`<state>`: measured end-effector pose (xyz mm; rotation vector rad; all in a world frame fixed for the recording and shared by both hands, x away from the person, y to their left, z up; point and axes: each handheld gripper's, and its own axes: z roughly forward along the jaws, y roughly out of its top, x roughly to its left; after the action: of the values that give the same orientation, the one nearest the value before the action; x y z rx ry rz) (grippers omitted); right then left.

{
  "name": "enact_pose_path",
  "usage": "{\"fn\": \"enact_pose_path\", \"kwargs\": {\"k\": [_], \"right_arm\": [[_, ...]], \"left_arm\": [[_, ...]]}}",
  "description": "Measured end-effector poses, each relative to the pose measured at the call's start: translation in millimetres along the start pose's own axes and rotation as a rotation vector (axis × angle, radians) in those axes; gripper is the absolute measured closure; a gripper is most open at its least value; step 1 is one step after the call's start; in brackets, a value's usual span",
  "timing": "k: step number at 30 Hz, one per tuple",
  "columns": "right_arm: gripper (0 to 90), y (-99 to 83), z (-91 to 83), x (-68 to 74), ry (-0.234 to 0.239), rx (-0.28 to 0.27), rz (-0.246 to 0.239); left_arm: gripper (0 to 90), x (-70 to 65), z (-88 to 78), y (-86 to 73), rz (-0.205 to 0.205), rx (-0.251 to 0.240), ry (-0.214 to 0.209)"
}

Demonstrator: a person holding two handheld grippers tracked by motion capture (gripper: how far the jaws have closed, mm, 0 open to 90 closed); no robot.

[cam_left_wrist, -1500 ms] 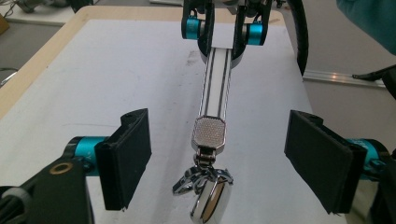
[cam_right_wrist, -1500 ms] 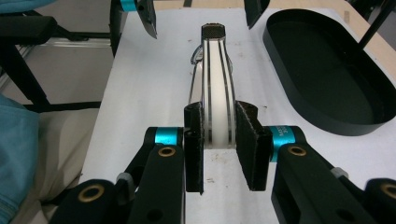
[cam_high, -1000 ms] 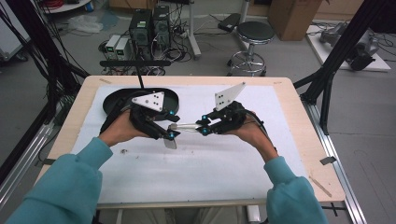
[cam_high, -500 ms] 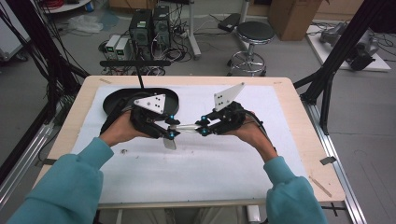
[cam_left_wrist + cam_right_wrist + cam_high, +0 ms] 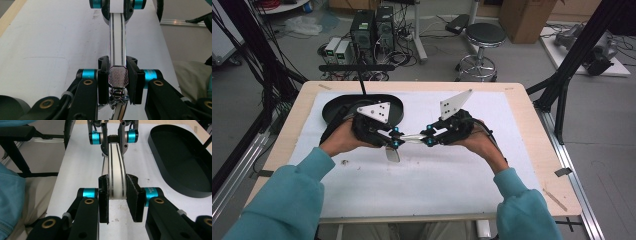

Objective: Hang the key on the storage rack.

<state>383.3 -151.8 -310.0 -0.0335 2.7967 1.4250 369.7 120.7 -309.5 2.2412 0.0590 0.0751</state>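
A white strap with silvery edges [image 5: 412, 138] is stretched level above the table between my two grippers. My left gripper [image 5: 396, 141] is shut on one end. In the left gripper view that end carries a red reflective piece [image 5: 118, 76] clamped between the jaws of the left gripper [image 5: 117, 75], and a metal ring [image 5: 117, 110] hangs below it. My right gripper [image 5: 428, 138] is shut on the other end; in the right gripper view the strap [image 5: 116, 170] runs from the right gripper [image 5: 117, 192] toward the left gripper [image 5: 113, 137].
A black oval tray [image 5: 337, 107] lies at the table's far left, just behind my left hand, and it appears again as the tray [image 5: 180, 157] in the right gripper view. White paper [image 5: 437, 185] covers the wooden table. A stool [image 5: 484, 37] and computers stand on the floor beyond.
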Motion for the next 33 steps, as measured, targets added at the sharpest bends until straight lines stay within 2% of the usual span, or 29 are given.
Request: {"fn": "enact_pose_path", "kwargs": {"k": [5, 6, 7, 8, 9, 10, 11, 12, 16, 17, 19, 20, 23, 24, 25, 27, 30, 32, 33], "right_arm": [[72.2, -1.1, -0.7, -0.3, 0.007, -0.025, -0.015], [57.4, -1.5, -1.5, 0.1, 0.012, -0.044, -0.017], [37.4, -1.3, -1.1, 2.2, -0.017, -0.069, -0.010], [19.3, -0.9, 0.2, 4.4, -0.071, -0.077, -0.013], [10.1, -0.4, 1.4, 7.2, -0.138, -0.068, -0.017], [6.4, -0.6, 1.7, 8.7, -0.184, -0.064, -0.018], [6.4, -1.7, 1.5, 9.1, -0.200, -0.078, -0.008], [0.7, -3.1, 0.3, 10.3, -0.215, -0.093, 0.014], [0.7, -9.9, -6.1, 13.4, -0.243, -0.130, 0.028], [0.7, -15.9, -11.5, 16.6, -0.281, -0.153, 0.041], [0.7, -19.4, -14.3, 19.2, -0.287, -0.166, 0.053], [0.7, -23.3, -17.3, 21.0, -0.304, -0.186, 0.061], [0.7, -39.4, -30.2, 31.3, -0.380, -0.230, 0.102], [0.7, -43.6, -33.7, 34.8, -0.398, -0.253, 0.116], [0.7, -43.6, -33.7, 34.8, -0.398, -0.253, 0.116], [0.7, -57.1, -41.8, 44.7, -0.432, -0.318, 0.137], [0.7, -65.9, -45.0, 50.8, -0.459, -0.328, 0.154], [0.7, -75.3, -48.0, 57.1, -0.507, -0.357, 0.144], [0.7, -82.4, -49.7, 61.9, -0.536, -0.368, 0.156]], "left_arm": [[74.1, -1.1, -0.3, 0.6, -0.005, 0.008, -0.002], [74.2, -1.8, -0.1, 0.4, -0.013, 0.005, -0.004], [74.2, -2.0, 0.2, -0.1, -0.016, 0.015, 0.008], [74.2, -1.7, 0.9, -0.6, -0.021, 0.012, 0.009], [74.2, -1.1, 0.4, -0.5, -0.018, 0.019, 0.013], [74.2, -0.8, 0.3, -0.7, -0.020, 0.014, 0.016], [74.2, -0.8, 0.3, -0.7, -0.020, 0.014, 0.016], [74.2, -0.2, -0.9, -1.1, -0.024, 0.005, 0.021], [74.2, 1.3, -3.8, -1.7, -0.035, -0.006, 0.035], [74.2, 2.4, -5.3, -2.2, -0.041, -0.011, 0.038], [74.2, 5.0, -8.7, -3.4, -0.058, -0.024, 0.053], [74.2, 6.4, -10.3, -4.3, -0.065, -0.035, 0.061], [74.2, 11.6, -16.0, -6.9, -0.098, -0.064, 0.093], [74.2, 13.5, -18.3, -7.8, -0.110, -0.077, 0.102], [74.2, 15.4, -21.0, -8.9, -0.121, -0.087, 0.108], [74.2, 18.3, -24.8, -11.8, -0.139, -0.121, 0.135], [74.2, 22.3, -28.6, -19.8, -0.175, -0.163, 0.176], [74.2, 25.1, -30.7, -25.5, -0.199, -0.176, 0.203], [74.2, 26.5, -32.0, -28.0, -0.209, -0.184, 0.215]]}}
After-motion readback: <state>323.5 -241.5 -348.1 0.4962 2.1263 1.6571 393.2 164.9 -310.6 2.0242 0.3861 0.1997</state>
